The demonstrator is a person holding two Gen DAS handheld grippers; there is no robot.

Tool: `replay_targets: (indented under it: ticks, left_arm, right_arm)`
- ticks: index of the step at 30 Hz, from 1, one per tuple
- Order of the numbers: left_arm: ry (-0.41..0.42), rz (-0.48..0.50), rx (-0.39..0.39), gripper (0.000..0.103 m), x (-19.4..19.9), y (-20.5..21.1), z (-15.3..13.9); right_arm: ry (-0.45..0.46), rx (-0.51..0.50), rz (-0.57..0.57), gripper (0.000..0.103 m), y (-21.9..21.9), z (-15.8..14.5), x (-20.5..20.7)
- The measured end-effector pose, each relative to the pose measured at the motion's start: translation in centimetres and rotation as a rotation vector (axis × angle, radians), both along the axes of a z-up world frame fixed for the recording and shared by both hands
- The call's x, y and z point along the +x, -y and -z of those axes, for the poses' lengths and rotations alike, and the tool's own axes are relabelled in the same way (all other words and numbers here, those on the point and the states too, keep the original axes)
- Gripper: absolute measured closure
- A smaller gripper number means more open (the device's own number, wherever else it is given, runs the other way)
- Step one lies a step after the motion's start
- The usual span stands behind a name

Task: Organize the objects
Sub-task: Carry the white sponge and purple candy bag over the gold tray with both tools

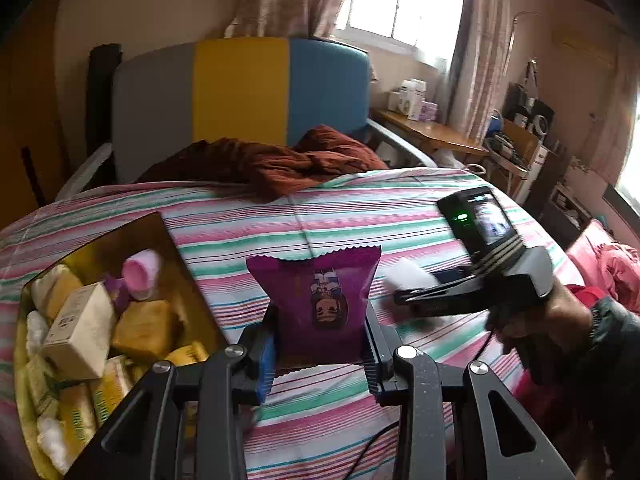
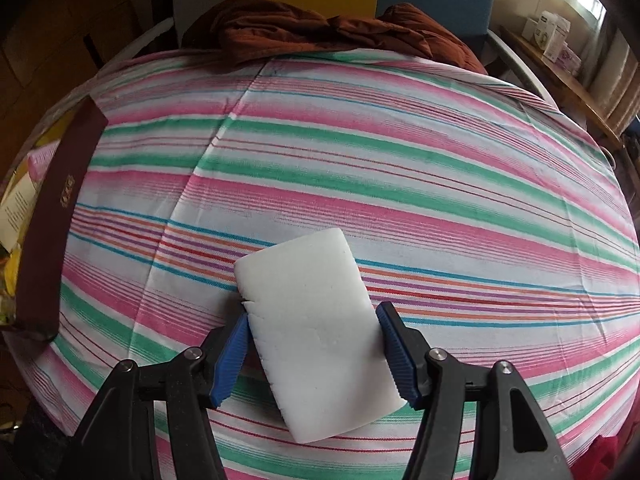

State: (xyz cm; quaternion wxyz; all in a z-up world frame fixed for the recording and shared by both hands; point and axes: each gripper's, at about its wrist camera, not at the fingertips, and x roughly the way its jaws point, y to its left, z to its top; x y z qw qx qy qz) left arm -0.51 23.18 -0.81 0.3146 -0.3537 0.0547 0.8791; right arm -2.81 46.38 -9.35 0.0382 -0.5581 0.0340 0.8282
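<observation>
My left gripper (image 1: 320, 354) is shut on a purple snack packet (image 1: 318, 300) and holds it upright above the striped bedsheet (image 1: 360, 208), just right of the open gold-lined box (image 1: 168, 240). My right gripper (image 2: 314, 354) has its blue pads on both sides of a white foam sponge block (image 2: 316, 328) lying on the sheet (image 2: 400, 160); the pads touch its edges. The right gripper (image 1: 404, 298) with the white block (image 1: 408, 274) also shows in the left wrist view, right of the packet.
The box holds several yellow packets, a cream carton (image 1: 80, 332), a pink roll (image 1: 140, 274) and cotton balls. Its dark red wall (image 2: 52, 216) stands at the left. A rust blanket (image 1: 272, 164) lies at the headboard. A wooden table (image 1: 432, 132) stands far right.
</observation>
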Motion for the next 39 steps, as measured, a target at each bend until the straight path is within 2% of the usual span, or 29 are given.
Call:
replay_targets:
  ticks: [7, 14, 18, 28, 34, 39]
  left_arm:
    - [0.012, -0.074, -0.007, 0.067, -0.9, 3.4, 0.5]
    - [0.038, -0.181, -0.005, 0.067, -2.0, 7.7, 1.2]
    - [0.043, -0.243, 0.003, 0.067, -2.4, 10.3, 1.5]
    - [0.059, -0.37, 0.005, 0.067, -2.8, 15.9, 2.1]
    - [0.075, -0.451, 0.019, 0.067, -2.7, 19.4, 2.7]
    - [0.103, -0.481, 0.036, 0.067, -2.8, 21.1, 3.4]
  right_arm:
    - [-0.024, -0.042, -0.021, 0.04, 1.3, -1.1, 0.0]
    - [-0.015, -0.032, -0.015, 0.04, 3.1, -1.6, -0.1]
    - [-0.05, -0.055, -0.038, 0.04, 4.5, -2.8, 0.7]
    - [-0.158, -0.216, -0.168, 0.04, 11.5, -6.2, 1.4]
    - [-0.191, -0.307, -0.263, 0.04, 16.1, -7.2, 1.1]
    - [-0.186, -0.383, -0.304, 0.04, 19.7, -7.6, -0.4]
